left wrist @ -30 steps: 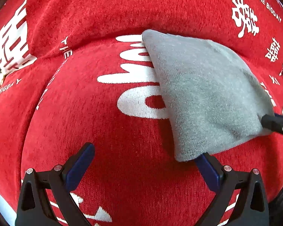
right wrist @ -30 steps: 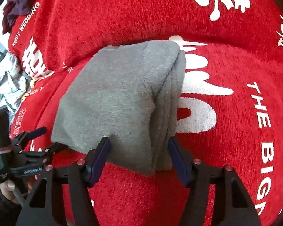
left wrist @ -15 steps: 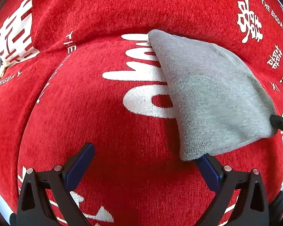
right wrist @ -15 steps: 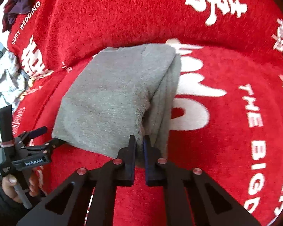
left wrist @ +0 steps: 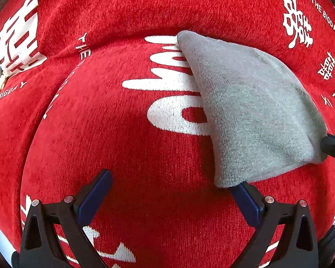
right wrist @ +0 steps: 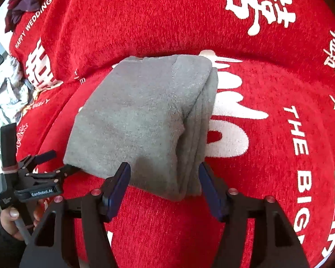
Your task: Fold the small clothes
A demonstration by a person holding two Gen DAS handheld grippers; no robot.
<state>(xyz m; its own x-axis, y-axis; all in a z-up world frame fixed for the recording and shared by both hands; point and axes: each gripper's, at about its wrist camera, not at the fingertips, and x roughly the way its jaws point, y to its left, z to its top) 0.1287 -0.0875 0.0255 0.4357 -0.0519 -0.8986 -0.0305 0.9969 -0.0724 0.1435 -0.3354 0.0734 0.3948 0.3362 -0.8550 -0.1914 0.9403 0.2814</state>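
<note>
A folded grey cloth (right wrist: 140, 120) lies on the red blanket (right wrist: 268, 134), its stacked fold edges along the right side. The near edge of the cloth sits between the fingers of my right gripper (right wrist: 163, 178), whose jaws are opening and do not press on it. In the left wrist view the same grey cloth (left wrist: 252, 111) lies at the right. My left gripper (left wrist: 169, 187) is open over bare blanket, and its right fingertip (left wrist: 241, 189) is tucked under the cloth's near corner. The left gripper (right wrist: 62, 160) also shows at the cloth's left corner in the right wrist view.
The red blanket (left wrist: 100, 134) bears white lettering and forms a raised fold behind the cloth. A pile of pale clothes (right wrist: 2, 93) lies at the far left and dark purple clothes (right wrist: 24, 0) at the top left. A person's hand (right wrist: 9, 216) holds the left gripper.
My right gripper shut at the cloth's near edge half a second ago and has opened wide again. The cloth stays where it was. The left gripper has not moved.
</note>
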